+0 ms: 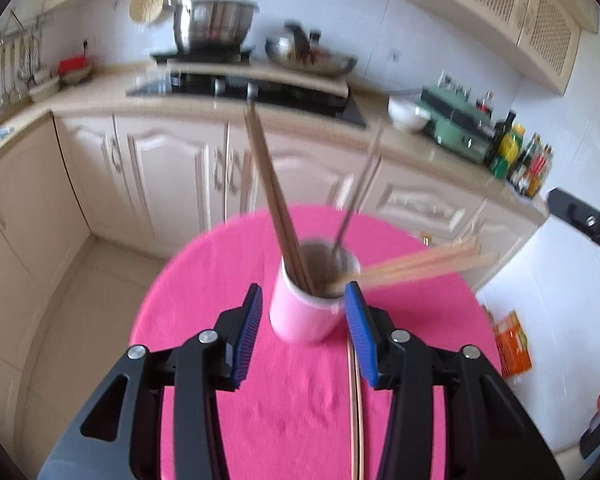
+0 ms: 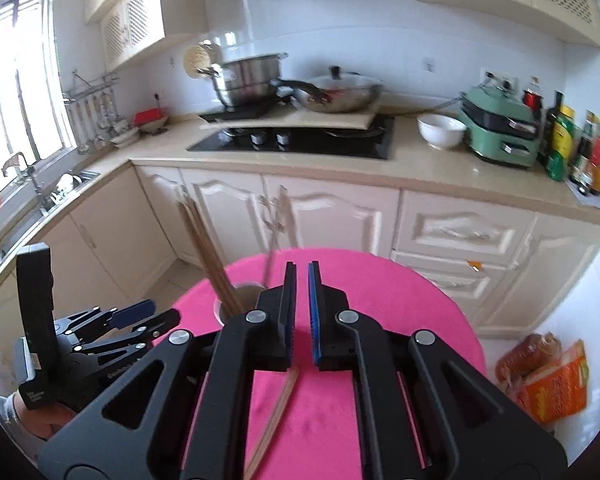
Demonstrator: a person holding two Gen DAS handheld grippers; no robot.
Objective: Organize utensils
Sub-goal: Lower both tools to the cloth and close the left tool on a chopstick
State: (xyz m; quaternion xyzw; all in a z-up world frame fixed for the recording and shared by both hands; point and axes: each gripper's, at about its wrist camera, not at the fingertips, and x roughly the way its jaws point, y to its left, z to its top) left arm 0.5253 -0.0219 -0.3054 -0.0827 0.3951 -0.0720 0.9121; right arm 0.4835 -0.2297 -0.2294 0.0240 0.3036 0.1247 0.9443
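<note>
pink cup (image 1: 304,312) holds blurred, perhaps wooden, chopsticks (image 1: 274,204).

A round tabletop (image 1: 228,272) under a bright pink cloth carries a pink cup (image 1: 304,312), standing upright just ahead of the left hand-held gripper (image 1: 304,312). A pair of wooden chopsticks (image 2: 278,412) lies flat on the cloth beneath the right hand-held gripper (image 2: 301,272).

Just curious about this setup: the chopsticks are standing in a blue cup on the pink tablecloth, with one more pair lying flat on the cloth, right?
Almost. The cup is pink, not blue, as the left wrist view shows. The chopsticks do stand in it on the pink tablecloth, and another pair lies flat on the cloth.
</note>
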